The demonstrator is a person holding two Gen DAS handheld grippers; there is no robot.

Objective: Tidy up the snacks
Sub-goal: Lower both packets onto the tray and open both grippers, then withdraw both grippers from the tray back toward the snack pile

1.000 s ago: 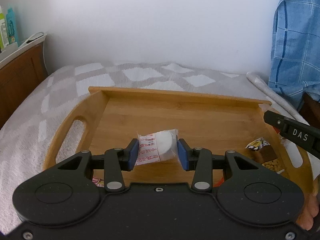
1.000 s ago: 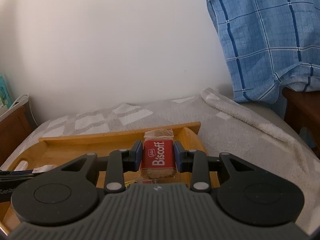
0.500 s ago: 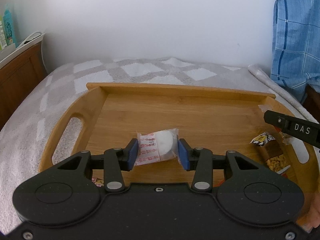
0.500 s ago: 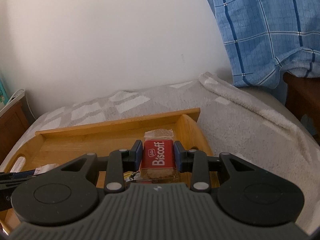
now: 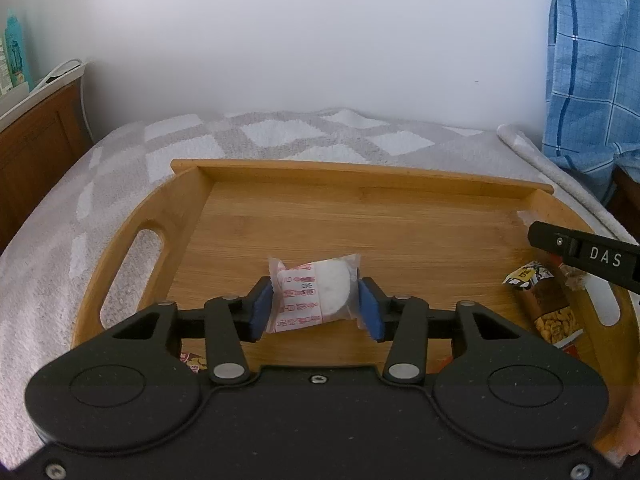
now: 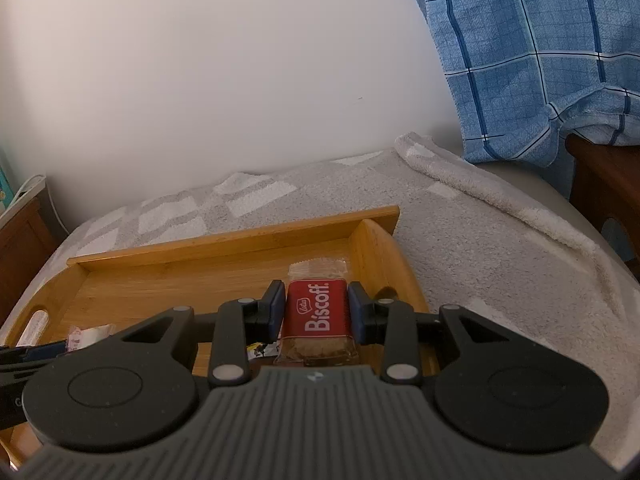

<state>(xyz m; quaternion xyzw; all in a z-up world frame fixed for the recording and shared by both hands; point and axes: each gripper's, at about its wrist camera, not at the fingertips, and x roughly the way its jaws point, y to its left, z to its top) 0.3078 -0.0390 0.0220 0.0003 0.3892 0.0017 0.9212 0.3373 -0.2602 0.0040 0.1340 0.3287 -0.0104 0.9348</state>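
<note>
A wooden tray (image 5: 224,216) with cut-out handles lies on a bed covered by a grey and white blanket (image 5: 280,136). The left tool (image 5: 316,306) reaches over the tray with a clear-wrapped white round snack (image 5: 316,296) between its blue pads; its jaws have just been opening, and the left pad seems to sit at the wrapper's edge while a thin gap shows on the right, so it no longer pinches the packet, which appears to sit low over the tray floor. The right tool (image 6: 316,312) is closed on one red Biscoff biscuit packet (image 6: 318,314), held above the tray's right end. One brown and yellow snack packet (image 5: 548,304) lies on the tray near the right handle. At the bottom edge, partly hidden behind the left tool, one or two more wrappers peek out; I cannot count them surely. A blue checked cloth (image 6: 540,60) hangs at the right.
</note>
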